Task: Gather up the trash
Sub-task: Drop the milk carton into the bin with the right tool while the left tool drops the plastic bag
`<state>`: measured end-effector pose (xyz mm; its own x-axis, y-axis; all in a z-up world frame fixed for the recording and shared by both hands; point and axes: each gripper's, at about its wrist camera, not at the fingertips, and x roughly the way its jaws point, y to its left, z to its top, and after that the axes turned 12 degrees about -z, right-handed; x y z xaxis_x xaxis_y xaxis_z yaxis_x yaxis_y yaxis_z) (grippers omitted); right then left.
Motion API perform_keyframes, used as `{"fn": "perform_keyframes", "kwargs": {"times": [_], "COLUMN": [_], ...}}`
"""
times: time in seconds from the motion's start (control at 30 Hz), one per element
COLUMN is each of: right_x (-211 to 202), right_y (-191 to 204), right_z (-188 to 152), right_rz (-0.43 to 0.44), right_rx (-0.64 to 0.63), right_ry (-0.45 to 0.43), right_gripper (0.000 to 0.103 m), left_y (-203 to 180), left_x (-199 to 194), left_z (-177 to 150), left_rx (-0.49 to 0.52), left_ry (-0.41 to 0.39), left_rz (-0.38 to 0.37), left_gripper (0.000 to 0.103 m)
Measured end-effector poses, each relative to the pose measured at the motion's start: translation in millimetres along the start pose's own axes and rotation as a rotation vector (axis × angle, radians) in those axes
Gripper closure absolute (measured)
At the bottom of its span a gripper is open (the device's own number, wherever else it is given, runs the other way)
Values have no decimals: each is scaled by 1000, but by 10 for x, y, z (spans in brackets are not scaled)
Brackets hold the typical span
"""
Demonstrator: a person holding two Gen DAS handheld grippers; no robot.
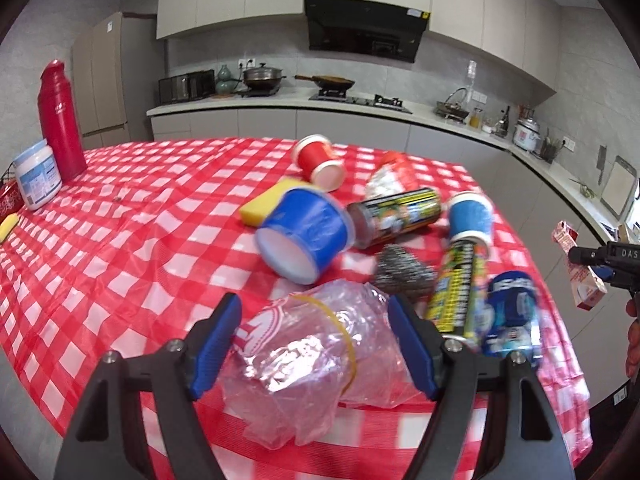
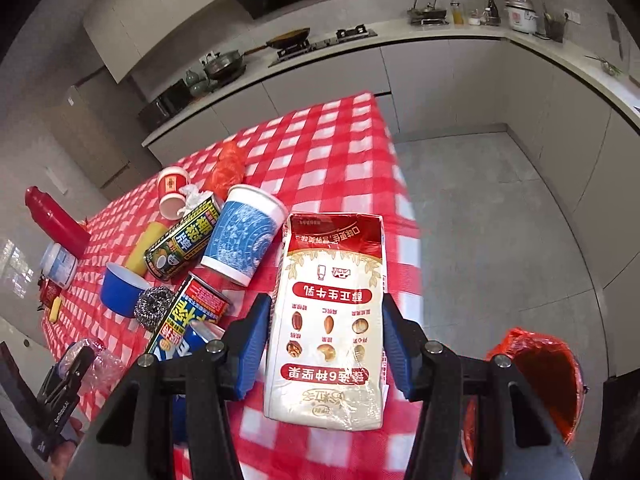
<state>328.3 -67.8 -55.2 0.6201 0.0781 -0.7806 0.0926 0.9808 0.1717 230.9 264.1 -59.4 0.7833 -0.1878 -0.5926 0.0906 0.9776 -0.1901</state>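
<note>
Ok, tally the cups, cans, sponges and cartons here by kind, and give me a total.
Paper cups, one red and two blue: 3
Metal cans, two black-and-yellow and one blue: 3
Yellow sponges: 2
Red-and-white milk carton, in the right claw: 1
Total: 9

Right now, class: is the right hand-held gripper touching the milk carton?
Touching. The right wrist view shows the right hand-held gripper with both blue pads pressed against the sides of the milk carton, held up over the table edge.
</note>
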Motion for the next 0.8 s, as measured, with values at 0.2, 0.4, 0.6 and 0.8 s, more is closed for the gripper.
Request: {"fn": "perform_keyframes", "kwargs": {"times": [0.2,0.4,0.6,0.8], "right_x": [-293,-301,-137,11], "right_y": [-604,-1435,-2023,-2343], "right_z": [-94,-374,-640,-742], "right_rz": [-46,-124,-144,-167], "right_rx": [51,104,122,86], "right_ry": [-23,33,123,167], "right_gripper": [47,47,46,20], "left_y": [-508,-1036,-1580,-2005], "left_x": [-94,-83,12,67], "left_z": [27,6,-92,-194], "left_rx": [58,87,117,123], "left_ry": [-27,-40,-23,-11], "left_rz": [-54,-104,-143,-149], "left_gripper": [27,27,27,27]}}
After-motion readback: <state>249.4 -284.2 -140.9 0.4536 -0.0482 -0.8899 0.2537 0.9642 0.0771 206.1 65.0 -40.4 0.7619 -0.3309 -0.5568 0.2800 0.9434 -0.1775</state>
